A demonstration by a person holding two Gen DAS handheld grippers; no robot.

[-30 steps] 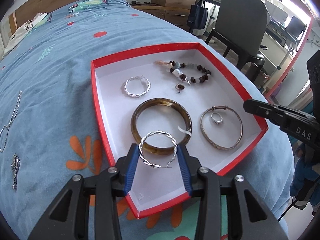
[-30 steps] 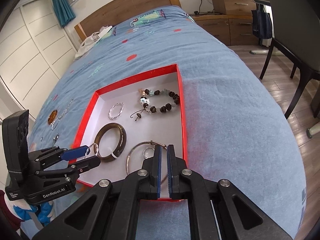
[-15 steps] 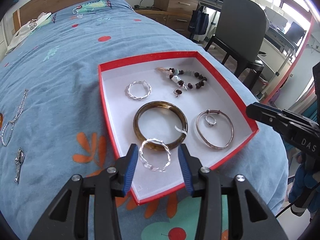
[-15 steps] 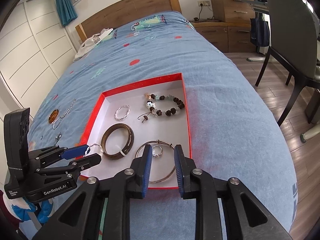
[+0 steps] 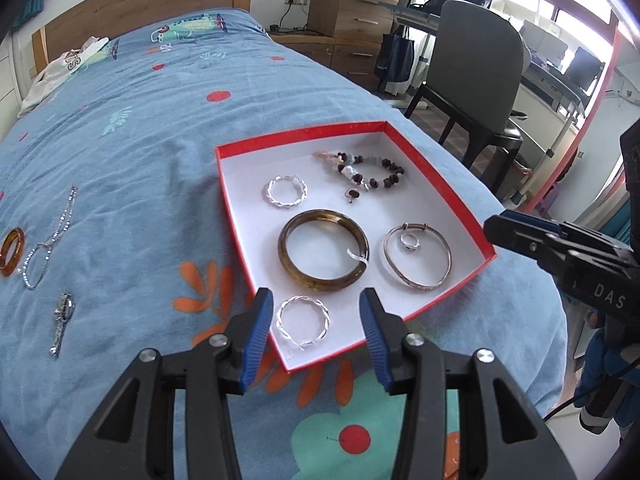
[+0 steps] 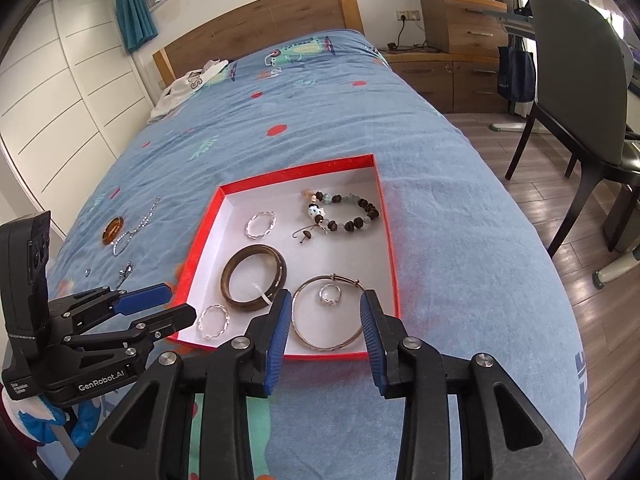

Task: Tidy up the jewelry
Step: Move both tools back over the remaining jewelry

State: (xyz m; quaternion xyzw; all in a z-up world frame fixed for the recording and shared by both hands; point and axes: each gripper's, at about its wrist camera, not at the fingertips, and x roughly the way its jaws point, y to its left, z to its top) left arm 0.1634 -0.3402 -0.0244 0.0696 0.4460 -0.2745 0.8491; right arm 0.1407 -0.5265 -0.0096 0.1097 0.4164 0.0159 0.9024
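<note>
A red-rimmed white box [image 5: 440, 184] [image 6: 390, 240] lies on the blue bedspread. It holds a twisted silver hoop [image 5: 303, 322] [image 6: 214, 321] at its near corner, a second twisted hoop [image 5: 286, 191], a brown bangle [image 5: 323, 249] [image 6: 254, 272], a thin silver bangle [image 5: 417, 256] [image 6: 328, 320] with a small ring [image 5: 410, 242] inside, and a bead bracelet [image 5: 370, 172]. My left gripper [image 5: 316, 336] is open and empty, just behind the near hoop. My right gripper [image 6: 324, 336] is open and empty over the box's near edge.
Left of the box on the bedspread lie an amber ring [image 5: 11, 246] [image 6: 112, 231], a silver chain [image 5: 48, 240] and a small silver pendant [image 5: 62, 322]. A dark chair [image 5: 476, 68] and a wooden dresser [image 5: 352, 20] stand to the right of the bed.
My left gripper opened and let go of the twisted hoop, which now lies in the box's near corner. Both grippers drew back from the box. My right gripper went from shut to open.
</note>
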